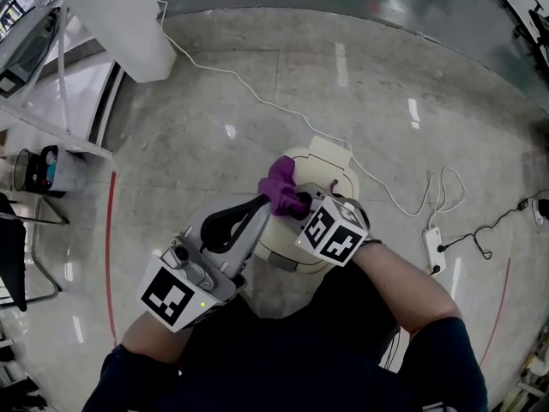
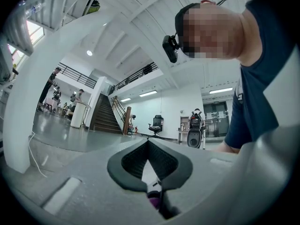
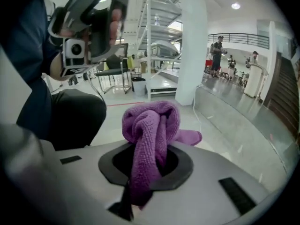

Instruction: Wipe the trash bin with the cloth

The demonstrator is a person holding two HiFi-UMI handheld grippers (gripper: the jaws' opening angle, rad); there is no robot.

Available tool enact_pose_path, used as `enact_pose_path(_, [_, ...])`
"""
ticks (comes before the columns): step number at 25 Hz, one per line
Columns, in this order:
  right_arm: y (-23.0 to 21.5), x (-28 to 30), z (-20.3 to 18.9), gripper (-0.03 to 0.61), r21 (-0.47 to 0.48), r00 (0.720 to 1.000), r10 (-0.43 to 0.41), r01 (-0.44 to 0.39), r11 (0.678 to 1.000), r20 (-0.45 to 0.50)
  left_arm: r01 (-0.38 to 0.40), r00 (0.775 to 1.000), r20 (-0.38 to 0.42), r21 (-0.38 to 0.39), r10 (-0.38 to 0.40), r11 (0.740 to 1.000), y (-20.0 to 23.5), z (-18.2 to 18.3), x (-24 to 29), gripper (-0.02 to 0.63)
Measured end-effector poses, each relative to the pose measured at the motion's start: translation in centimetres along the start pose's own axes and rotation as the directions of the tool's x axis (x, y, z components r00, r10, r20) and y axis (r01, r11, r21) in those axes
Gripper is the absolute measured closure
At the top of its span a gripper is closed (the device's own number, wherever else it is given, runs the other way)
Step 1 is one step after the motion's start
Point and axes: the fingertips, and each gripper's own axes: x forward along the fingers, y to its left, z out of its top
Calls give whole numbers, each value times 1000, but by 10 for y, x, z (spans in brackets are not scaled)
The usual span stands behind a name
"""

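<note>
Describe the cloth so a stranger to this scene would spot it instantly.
On the pale polished floor, a cream trash bin stands directly in front of the person. Bunched over its top, pinched in the right gripper, sits the cloth. It is the only purple thing there, a fuzzy knot against cream and grey.

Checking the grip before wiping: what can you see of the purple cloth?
The purple cloth looks like knitted microfibre, bunched into a thick twisted wad. The right gripper is shut on its lower part; the folded top and one loose corner stick out past the jaws. In the head view it sits over the cream trash bin; contact cannot be told.
</note>
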Motion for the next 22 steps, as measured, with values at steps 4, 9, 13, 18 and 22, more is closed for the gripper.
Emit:
enact_pose_path(4, [59, 1, 3, 511, -43, 995, 96, -96, 994, 1, 11, 1000, -6, 10, -10, 1000, -2, 2, 2, 615])
enact_pose_path(9, [114, -1, -5, 511, -76, 980, 198, -198, 977, -13, 21, 1000, -12, 3, -21, 1000, -8, -1, 2, 615])
enact_pose_path(13, [122, -12, -22, 511, -74, 976, 216, -217, 973, -15, 27, 999, -23, 1, -27, 1000, -11, -6, 5, 615])
enact_pose_path(18, [62, -37, -40, 511, -3, 997, 71, -71, 997, 18, 40, 999, -29, -5, -40, 999, -13, -9, 8, 615])
enact_pose_path(22, [-3, -53, -57, 511, 46, 995, -93, 92, 995, 18, 48, 998, -36, -3, -48, 999, -16, -12, 13, 615])
